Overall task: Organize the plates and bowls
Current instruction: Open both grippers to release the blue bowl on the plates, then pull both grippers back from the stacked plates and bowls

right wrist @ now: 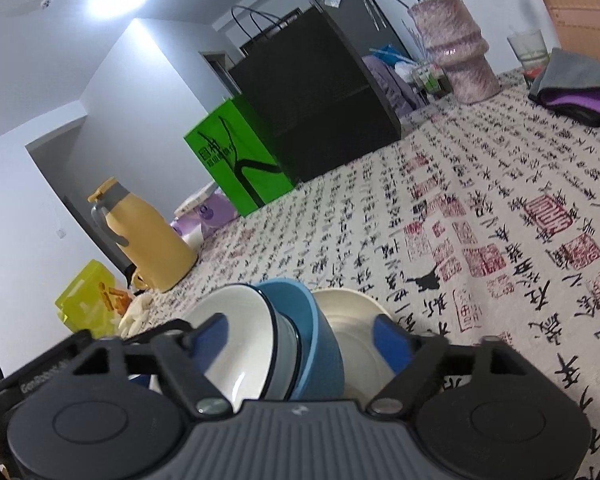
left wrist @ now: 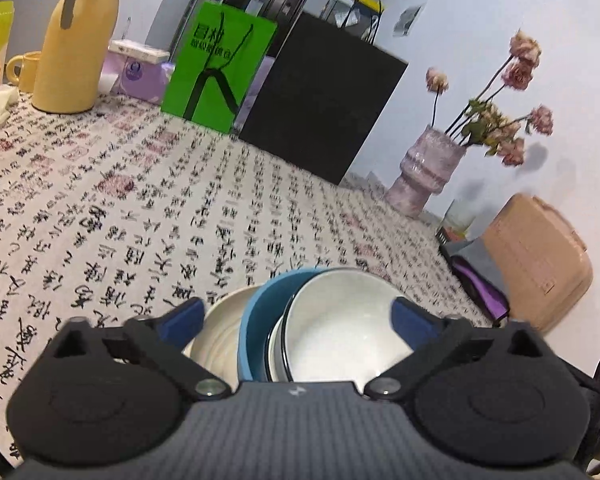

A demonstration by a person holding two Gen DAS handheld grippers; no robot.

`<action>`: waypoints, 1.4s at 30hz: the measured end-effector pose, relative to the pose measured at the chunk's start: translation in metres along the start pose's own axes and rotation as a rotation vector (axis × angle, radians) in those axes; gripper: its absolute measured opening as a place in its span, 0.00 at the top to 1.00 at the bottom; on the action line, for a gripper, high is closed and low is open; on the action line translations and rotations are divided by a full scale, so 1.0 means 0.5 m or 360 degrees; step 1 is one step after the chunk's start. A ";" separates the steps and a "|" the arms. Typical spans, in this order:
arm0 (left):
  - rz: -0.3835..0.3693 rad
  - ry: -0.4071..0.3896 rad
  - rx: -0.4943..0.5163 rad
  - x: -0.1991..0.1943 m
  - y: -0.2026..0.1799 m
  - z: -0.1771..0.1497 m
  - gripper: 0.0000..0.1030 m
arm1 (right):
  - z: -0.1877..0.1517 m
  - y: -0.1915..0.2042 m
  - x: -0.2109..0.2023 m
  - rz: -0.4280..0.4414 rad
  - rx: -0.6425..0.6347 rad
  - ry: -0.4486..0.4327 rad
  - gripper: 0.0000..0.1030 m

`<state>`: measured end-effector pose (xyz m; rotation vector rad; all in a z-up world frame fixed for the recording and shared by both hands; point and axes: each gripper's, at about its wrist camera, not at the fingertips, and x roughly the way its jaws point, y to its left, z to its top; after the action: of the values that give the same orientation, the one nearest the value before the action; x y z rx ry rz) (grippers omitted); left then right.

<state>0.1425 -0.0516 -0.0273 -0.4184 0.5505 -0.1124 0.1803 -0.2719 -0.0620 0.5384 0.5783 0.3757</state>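
Observation:
A stack of dishes sits tilted on the calligraphy tablecloth: a white bowl (left wrist: 340, 328) with a dark rim is nested in a blue bowl (left wrist: 254, 328), which leans in a cream plate (left wrist: 216, 332). My left gripper (left wrist: 296, 314) is open, its blue pads wide on either side of the stack and not pressing on it. From the other side I see the same white bowl (right wrist: 236, 344), blue bowl (right wrist: 320, 336) and cream plate (right wrist: 348, 328). My right gripper (right wrist: 302, 338) is also open around the stack. The gripper bodies hide the stack's near side.
At the table's far side stand a yellow thermos jug (left wrist: 74, 40), a green paper bag (left wrist: 216, 68), a black bag (left wrist: 320, 96), a purple tissue box (left wrist: 140, 72) and a pink vase of dried flowers (left wrist: 424, 168). A folded grey and purple cloth (right wrist: 580, 96) lies near a peach case (left wrist: 540, 260).

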 end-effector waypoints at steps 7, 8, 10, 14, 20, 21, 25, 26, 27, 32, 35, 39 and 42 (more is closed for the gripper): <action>-0.0055 -0.0066 -0.0046 -0.033 0.009 0.003 0.00 | -0.003 0.027 -0.031 0.0015 -0.0113 -0.0090 0.00; -0.0053 -0.0079 -0.0047 -0.038 0.009 0.001 0.00 | -0.004 0.029 -0.036 0.0012 -0.0122 -0.0102 0.00; -0.0035 -0.0116 -0.0047 -0.051 0.012 -0.001 0.00 | -0.007 0.034 -0.046 0.0002 -0.0145 -0.0138 0.00; -0.0018 -0.0173 -0.0032 -0.078 0.016 -0.004 0.00 | -0.014 0.042 -0.071 -0.0015 -0.0192 -0.0200 0.00; 0.0020 -0.0280 0.0067 -0.131 0.014 -0.020 0.00 | -0.033 0.055 -0.110 -0.0042 -0.0283 -0.0257 0.00; 0.0031 -0.0302 0.0096 -0.143 0.013 -0.024 0.00 | -0.038 0.059 -0.117 -0.0047 -0.0305 -0.0266 0.00; 0.0064 -0.0393 0.0219 -0.192 0.005 -0.041 0.00 | -0.057 0.076 -0.153 -0.0058 -0.0404 -0.0314 0.00; 0.0078 -0.0421 0.0256 -0.206 0.003 -0.048 0.00 | -0.064 0.081 -0.165 -0.0068 -0.0439 -0.0336 0.00; 0.0091 -0.0441 0.0282 -0.218 0.002 -0.054 0.00 | -0.069 0.086 -0.174 -0.0077 -0.0465 -0.0352 0.00; 0.0145 -0.0502 0.0341 -0.269 0.012 -0.085 0.00 | -0.097 0.099 -0.227 -0.0119 -0.0574 -0.0420 0.00; 0.0187 -0.0514 0.0382 -0.290 0.022 -0.108 0.00 | -0.118 0.099 -0.260 -0.0158 -0.0646 -0.0455 0.00; 0.0231 -0.0536 0.0432 -0.315 0.039 -0.138 0.00 | -0.143 0.095 -0.299 -0.0186 -0.0687 -0.0480 0.00; 0.0240 -0.0543 0.0444 -0.336 0.052 -0.163 0.00 | -0.163 0.088 -0.321 -0.0206 -0.0694 -0.0480 0.00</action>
<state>-0.0435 -0.0211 -0.0198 -0.1180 0.2230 0.0284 -0.0014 -0.2829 -0.0281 0.1312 0.2258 0.2792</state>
